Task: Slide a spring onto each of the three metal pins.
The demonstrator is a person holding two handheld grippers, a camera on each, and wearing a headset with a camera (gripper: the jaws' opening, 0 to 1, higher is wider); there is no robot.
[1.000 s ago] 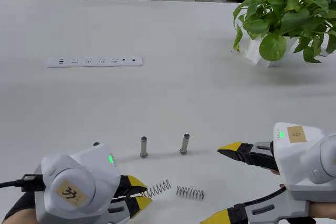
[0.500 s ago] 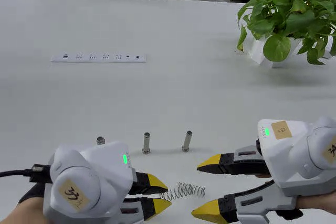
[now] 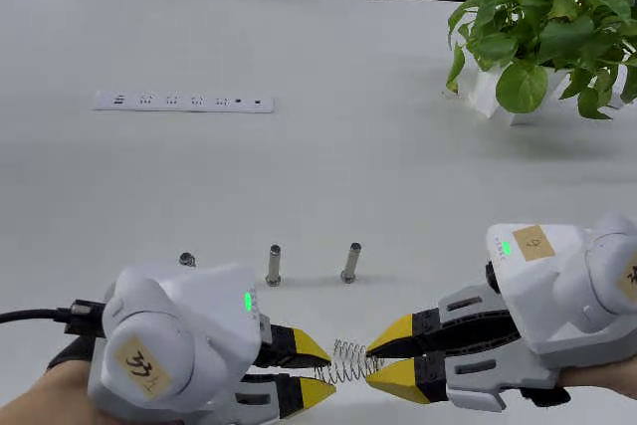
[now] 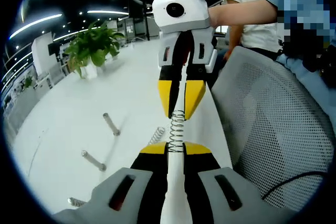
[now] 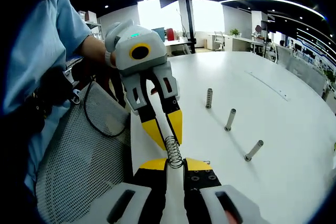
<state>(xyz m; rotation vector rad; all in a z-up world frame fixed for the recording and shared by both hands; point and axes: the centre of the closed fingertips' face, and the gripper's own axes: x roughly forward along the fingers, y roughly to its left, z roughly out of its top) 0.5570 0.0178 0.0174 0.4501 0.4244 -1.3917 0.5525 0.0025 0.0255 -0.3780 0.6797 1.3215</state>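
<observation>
A short coil spring [image 3: 347,361] hangs in the air between my two grippers, low at the front of the white table [image 3: 328,166]. My left gripper [image 3: 326,375] is shut on its left end and my right gripper [image 3: 370,365] is shut on its right end. The left gripper view looks along the spring [image 4: 176,127] to the right gripper. Two bare metal pins [image 3: 273,264] [image 3: 350,261] stand upright just behind. A third pin [image 3: 186,260] at the left carries a spring in the right gripper view [image 5: 209,98]. Another spring [image 4: 156,135] lies on the table.
A white power strip [image 3: 184,102] lies at the far left of the table. A potted green plant [image 3: 547,27] stands at the back right. A grey mesh chair [image 4: 262,119] and a person in a blue top are at the table's near edge.
My right gripper has moved left and shut on the spring's free end. The spring, on the table a second ago, is now lifted between both grippers.
</observation>
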